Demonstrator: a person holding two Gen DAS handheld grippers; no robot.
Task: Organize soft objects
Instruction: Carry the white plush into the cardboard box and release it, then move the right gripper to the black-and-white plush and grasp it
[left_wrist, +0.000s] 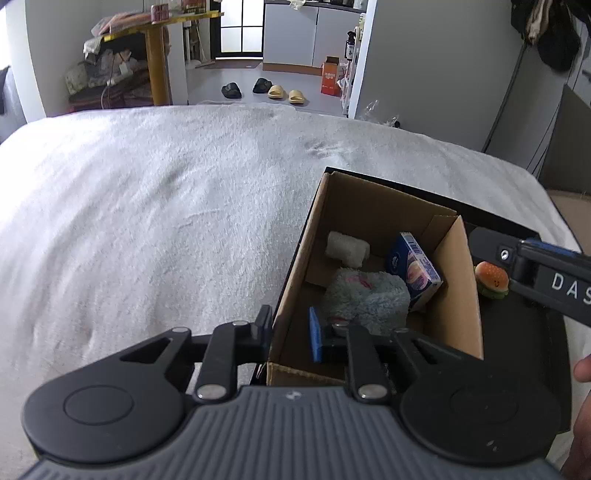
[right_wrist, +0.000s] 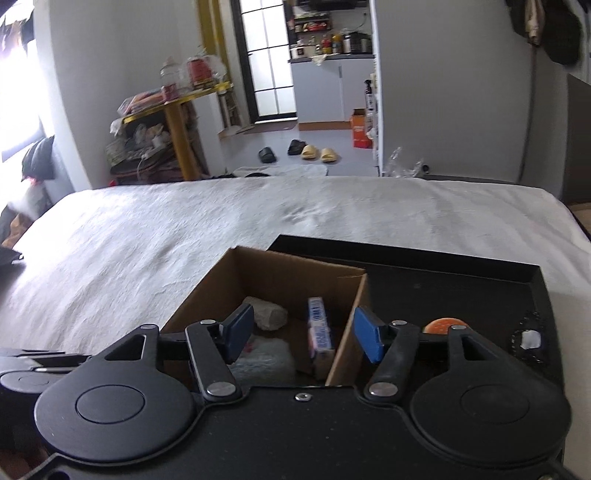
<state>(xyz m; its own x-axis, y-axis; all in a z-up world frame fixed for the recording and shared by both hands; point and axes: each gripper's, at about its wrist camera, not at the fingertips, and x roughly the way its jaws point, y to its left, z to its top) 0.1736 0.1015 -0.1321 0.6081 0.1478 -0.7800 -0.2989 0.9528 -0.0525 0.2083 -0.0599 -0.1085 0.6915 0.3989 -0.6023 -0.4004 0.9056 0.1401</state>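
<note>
left claw (left_wrist: 288, 332) straddling cardboard box (left_wrist: 291, 273) wall, fluffy cloth (left_wrist: 369, 297) just beyond

Both tongs are black, with blue pads (right_wrist: 365, 338), round hubs and silver screws; the left tongs (left_wrist: 291, 328) carry a ribbed grey housing

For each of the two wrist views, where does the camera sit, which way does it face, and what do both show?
Left wrist: on the left tongs, looking down across the bed; the tongs straddle the cardboard box wall; the right tongs and a fingertip show at the right edge.
Right wrist: on the right tongs, open above the box's right wall.
Shared: box, blue carton, burger toy, slippers.
</note>
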